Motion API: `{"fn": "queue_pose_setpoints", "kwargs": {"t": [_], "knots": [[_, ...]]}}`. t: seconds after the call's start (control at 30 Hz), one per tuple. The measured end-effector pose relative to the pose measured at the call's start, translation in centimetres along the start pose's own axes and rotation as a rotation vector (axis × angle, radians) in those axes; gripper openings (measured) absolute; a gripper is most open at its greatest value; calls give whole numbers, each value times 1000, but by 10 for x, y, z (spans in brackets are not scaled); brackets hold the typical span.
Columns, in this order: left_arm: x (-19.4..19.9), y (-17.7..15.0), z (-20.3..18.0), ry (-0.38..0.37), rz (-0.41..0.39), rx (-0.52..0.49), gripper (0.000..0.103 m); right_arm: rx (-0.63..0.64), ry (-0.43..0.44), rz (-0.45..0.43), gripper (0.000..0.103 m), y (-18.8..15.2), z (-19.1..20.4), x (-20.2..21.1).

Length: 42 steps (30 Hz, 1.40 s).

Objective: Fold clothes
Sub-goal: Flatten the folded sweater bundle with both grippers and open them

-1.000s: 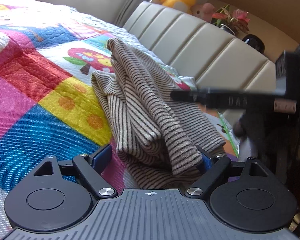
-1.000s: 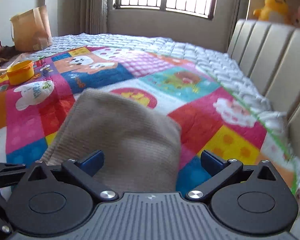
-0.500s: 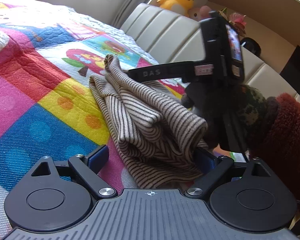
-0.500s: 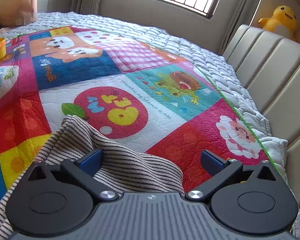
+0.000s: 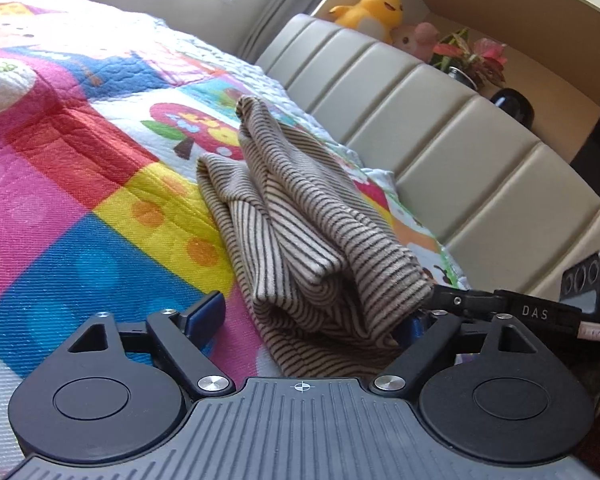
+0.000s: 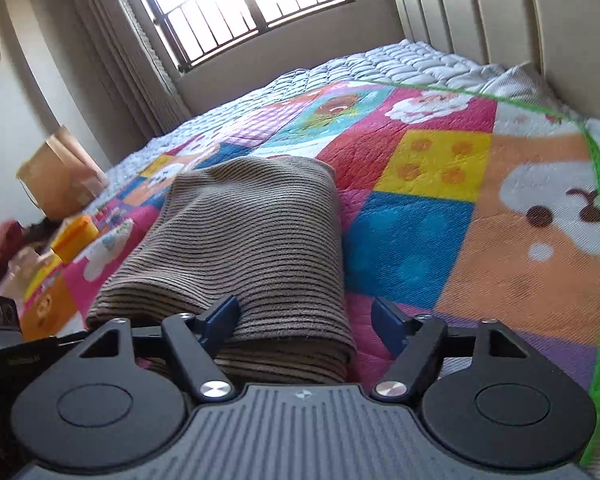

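A beige, dark-striped garment (image 5: pixel 300 216) lies folded in a thick bundle on the colourful quilt (image 5: pixel 80 184). My left gripper (image 5: pixel 308 320) is open at the bundle's near end; the cloth lies between its blue pads (image 5: pixel 204 314) and hides part of the right one. In the right wrist view the same garment (image 6: pixel 252 248) stretches away from my right gripper (image 6: pixel 304 320). That gripper is open, its jaws partly drawn in. Its left finger lies over the cloth and its right finger stands just clear of the folded edge. The right gripper's body (image 5: pixel 520 312) shows low beside the bundle.
A padded beige headboard (image 5: pixel 440 128) runs along the right, with plush toys (image 5: pixel 374 8) and a potted plant (image 5: pixel 472 56) on the ledge behind it. An orange tub (image 6: pixel 76 236) and a paper bag (image 6: pixel 56 172) sit at the bed's far left. A barred window (image 6: pixel 240 8) is beyond.
The right gripper came down from over the garment to its near right end, and its jaws narrowed. The bundle settled lower. The left gripper stayed put, open.
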State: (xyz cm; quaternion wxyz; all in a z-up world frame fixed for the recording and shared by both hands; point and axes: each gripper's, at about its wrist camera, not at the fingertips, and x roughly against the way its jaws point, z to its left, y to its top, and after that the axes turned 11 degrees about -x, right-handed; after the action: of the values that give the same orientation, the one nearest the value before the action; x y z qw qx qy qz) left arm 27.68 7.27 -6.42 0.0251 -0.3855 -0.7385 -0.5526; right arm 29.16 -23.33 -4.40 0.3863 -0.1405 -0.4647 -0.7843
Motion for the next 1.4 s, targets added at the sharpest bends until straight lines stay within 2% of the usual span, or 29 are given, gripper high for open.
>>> {"fn": "queue_pose_setpoints", "kwargs": {"t": [0.03,0.13,0.17,0.23,0.33,0.4,0.47,0.5,0.57,0.63,0.67,0.77,0.9,1.07,1.1,1.3,1.37,1.4], "knots": [[2,3,1,16,1,-9,85,-9,18,-2,65,2,2,-6],[12,13,2,56,-1,-39,82,125,-17,-41,65,5,23,-24],[20,16,0,58,-11,-55,82,130,-21,-48,65,5,24,-26],[38,26,-9,27,-53,-83,82,137,-27,-60,65,4,26,-31],[52,39,-27,-45,-110,-107,81,76,-10,-69,65,-1,18,-25],[43,44,-35,-73,-87,-110,78,11,21,-69,68,-4,10,-14],[23,42,-41,0,-9,-153,73,-45,48,-63,72,-7,-1,-3],[13,39,-43,51,33,-175,66,-74,61,-48,74,-10,-8,1],[-4,32,-38,129,98,-190,64,-132,94,-17,74,-14,-21,6],[-8,25,-27,115,112,-156,64,-151,120,3,70,-14,-23,2],[-7,25,-25,111,107,-152,64,-152,128,6,63,-14,-20,-1],[-13,35,-20,139,98,-206,61,-148,136,8,61,-10,-9,-14],[-28,56,-11,199,94,-277,59,-127,137,-35,59,7,7,-39],[-35,56,0,196,101,-259,65,-78,105,-57,62,3,7,-52],[-34,52,0,200,97,-256,68,-65,96,-63,68,1,7,-51],[-18,41,-5,230,70,-195,73,-26,35,-99,89,-13,7,-35],[-5,29,-17,283,37,-202,81,-13,15,-114,103,-19,7,-28],[2,21,-24,317,16,-209,98,-6,5,-121,103,-22,7,-25]]}}
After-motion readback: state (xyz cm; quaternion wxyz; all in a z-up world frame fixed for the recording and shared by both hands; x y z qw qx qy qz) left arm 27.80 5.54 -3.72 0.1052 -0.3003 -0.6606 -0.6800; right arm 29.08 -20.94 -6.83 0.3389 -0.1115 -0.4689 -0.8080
